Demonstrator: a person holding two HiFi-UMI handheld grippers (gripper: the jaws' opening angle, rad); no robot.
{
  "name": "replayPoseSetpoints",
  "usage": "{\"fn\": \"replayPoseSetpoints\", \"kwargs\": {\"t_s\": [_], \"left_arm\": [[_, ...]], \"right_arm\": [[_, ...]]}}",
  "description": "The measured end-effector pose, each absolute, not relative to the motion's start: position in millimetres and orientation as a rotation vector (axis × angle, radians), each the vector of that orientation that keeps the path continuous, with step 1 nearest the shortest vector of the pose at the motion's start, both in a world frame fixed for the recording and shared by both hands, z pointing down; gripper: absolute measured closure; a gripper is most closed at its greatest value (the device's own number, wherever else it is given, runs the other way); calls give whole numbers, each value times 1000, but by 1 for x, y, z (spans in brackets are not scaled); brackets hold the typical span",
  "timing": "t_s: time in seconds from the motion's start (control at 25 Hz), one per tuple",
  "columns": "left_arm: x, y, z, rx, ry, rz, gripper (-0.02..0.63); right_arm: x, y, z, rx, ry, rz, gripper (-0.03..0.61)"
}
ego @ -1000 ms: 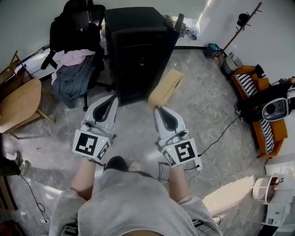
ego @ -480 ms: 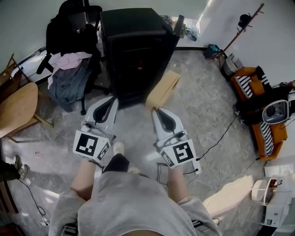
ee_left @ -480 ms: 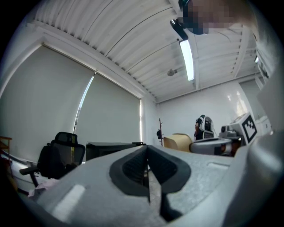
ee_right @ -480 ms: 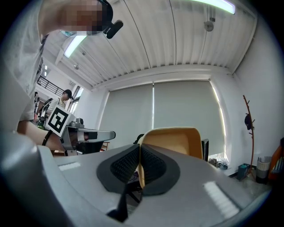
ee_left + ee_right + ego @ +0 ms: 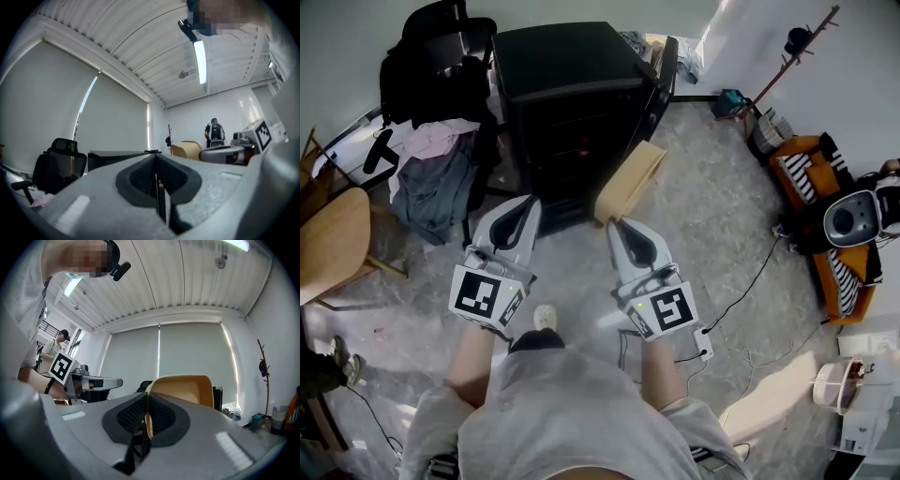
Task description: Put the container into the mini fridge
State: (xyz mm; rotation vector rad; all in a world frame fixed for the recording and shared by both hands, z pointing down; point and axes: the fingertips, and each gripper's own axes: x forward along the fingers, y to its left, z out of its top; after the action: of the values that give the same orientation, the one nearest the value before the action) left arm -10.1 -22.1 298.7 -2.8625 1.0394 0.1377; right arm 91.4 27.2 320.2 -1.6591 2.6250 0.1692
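Observation:
The black mini fridge [image 5: 567, 103] stands on the floor ahead of me, its door [image 5: 661, 80] swung out at its right side, and the inside is dark. My right gripper [image 5: 619, 225] is shut on the rim of a tan container [image 5: 630, 180], which it holds up in front of the fridge's lower right corner. In the right gripper view the container [image 5: 187, 387] rises just past the closed jaws of my right gripper [image 5: 147, 416]. My left gripper [image 5: 525, 202] is shut and empty, level with the right one. In the left gripper view the fridge [image 5: 117, 157] shows beyond my left gripper [image 5: 156, 173].
A black office chair [image 5: 441, 112] heaped with clothes stands left of the fridge, a wooden table [image 5: 333, 244] further left. On the right are an orange sofa [image 5: 816, 178], a coat stand [image 5: 797, 42] and a cable [image 5: 750, 272] across the floor. A person stands far off.
The view has shifted toward the fridge, which now sits larger and lower in the head view. Both grippers keep their pose; the right one still holds the container.

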Motion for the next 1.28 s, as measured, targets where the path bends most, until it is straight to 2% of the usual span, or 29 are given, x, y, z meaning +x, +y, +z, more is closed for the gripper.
{"fn": "replayPoseSetpoints", "kwargs": {"t_s": [0.56, 1.28], "left_arm": [[-13, -119, 305, -2906, 947, 133, 612], [-17, -172, 322, -2960, 922, 124, 612]], "right_arm": [[80, -68, 328, -1720, 2597, 152, 571], [69, -124, 358, -1747, 2706, 119, 571]]}}
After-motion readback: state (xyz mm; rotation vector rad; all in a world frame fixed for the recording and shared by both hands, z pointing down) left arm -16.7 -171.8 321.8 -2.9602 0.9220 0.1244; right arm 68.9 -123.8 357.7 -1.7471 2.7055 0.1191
